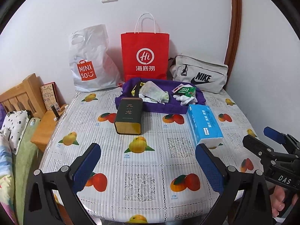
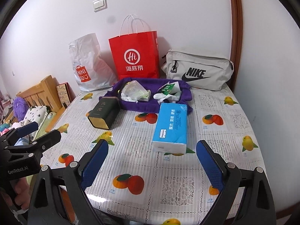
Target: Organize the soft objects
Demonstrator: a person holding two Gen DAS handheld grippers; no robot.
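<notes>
A purple cloth tray [image 1: 165, 107] [image 2: 138, 107] lies at the table's far middle and holds a clear pouch [image 1: 151, 91] [image 2: 134, 91], white socks [image 1: 185, 99] [image 2: 166, 96] and a green packet [image 1: 185, 91] [image 2: 167, 89]. A blue tissue pack [image 1: 203, 123] [image 2: 171, 126] lies in front of it on the right. A dark green tin [image 1: 129, 117] [image 2: 105, 114] lies on its left. My left gripper [image 1: 148, 161] and right gripper [image 2: 151, 161] are both open and empty above the table's near part.
A white Miniso bag [image 1: 90, 61] [image 2: 88, 65], a red paper bag [image 1: 145, 56] [image 2: 135, 58] and a grey Nike pouch [image 1: 200, 73] [image 2: 196, 69] stand along the wall. A bed with a wooden headboard [image 1: 20, 95] [image 2: 43, 93] is to the left. The fruit-print tablecloth [image 1: 142, 168] [image 2: 150, 168] covers the table.
</notes>
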